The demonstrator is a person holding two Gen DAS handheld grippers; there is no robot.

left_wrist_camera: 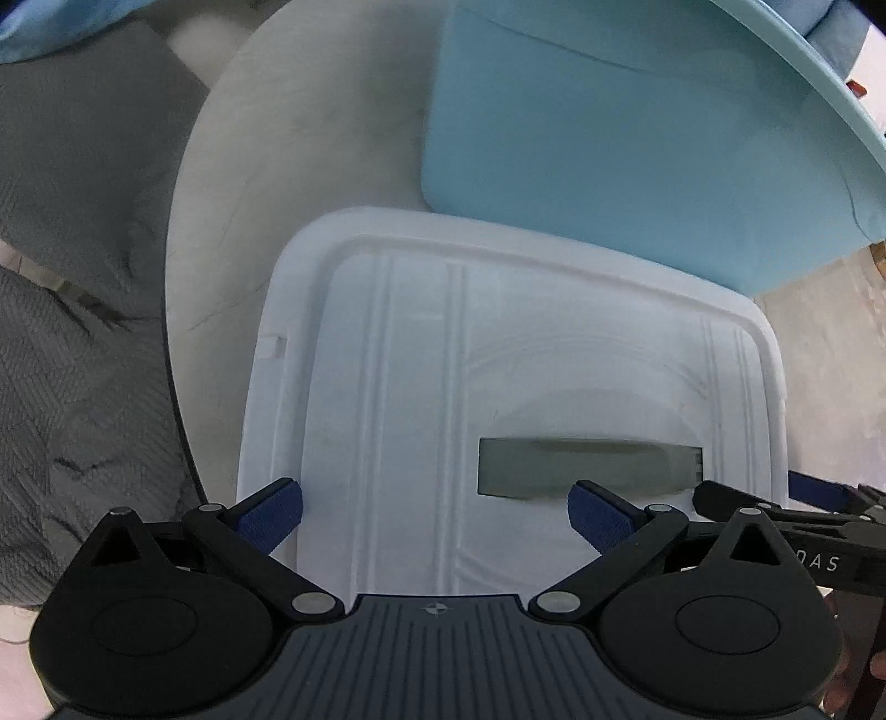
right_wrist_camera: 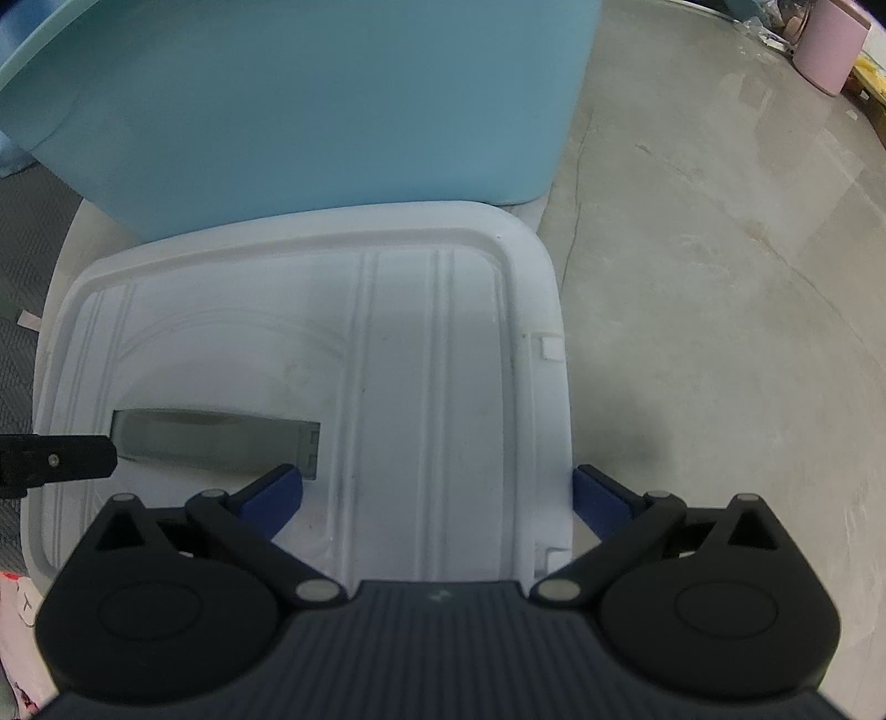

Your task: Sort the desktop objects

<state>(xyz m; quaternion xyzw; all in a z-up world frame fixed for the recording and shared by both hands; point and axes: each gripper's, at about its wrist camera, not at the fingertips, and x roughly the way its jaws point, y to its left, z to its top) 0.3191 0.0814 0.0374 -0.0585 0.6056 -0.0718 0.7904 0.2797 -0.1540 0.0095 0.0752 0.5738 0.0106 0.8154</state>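
The white plastic lid [left_wrist_camera: 515, 354], ribbed and rimmed, lies flat on the pale round surface [left_wrist_camera: 310, 138], filling the middle of both wrist views, with its far edge just against the light blue storage bin [left_wrist_camera: 637, 127] that stands behind it. That bin is the largest thing in sight; its smooth blue wall rises beyond the lid, and its rim curves across the top corner of the left view. The surface shows fine dark cracks and scuffs where it lies bare beside the lid [right_wrist_camera: 354, 343], and a grey textured fabric [left_wrist_camera: 66, 310] lies past its curved edge. Set into the lid is a grey rectangular handle recess [left_wrist_camera: 587, 465], oblong and shadowed. The left hand-held gripper [left_wrist_camera: 434, 518] hangs over the near part of the lid with its blue-padded fingers spread wide and nothing between them. The right hand-held gripper [right_wrist_camera: 437, 501] is likewise spread wide, one pad above the lid by the recess [right_wrist_camera: 216, 448] and the other past the lid's side rim, gripping nothing. Far off in the right view stands a small pink container [right_wrist_camera: 830, 50].
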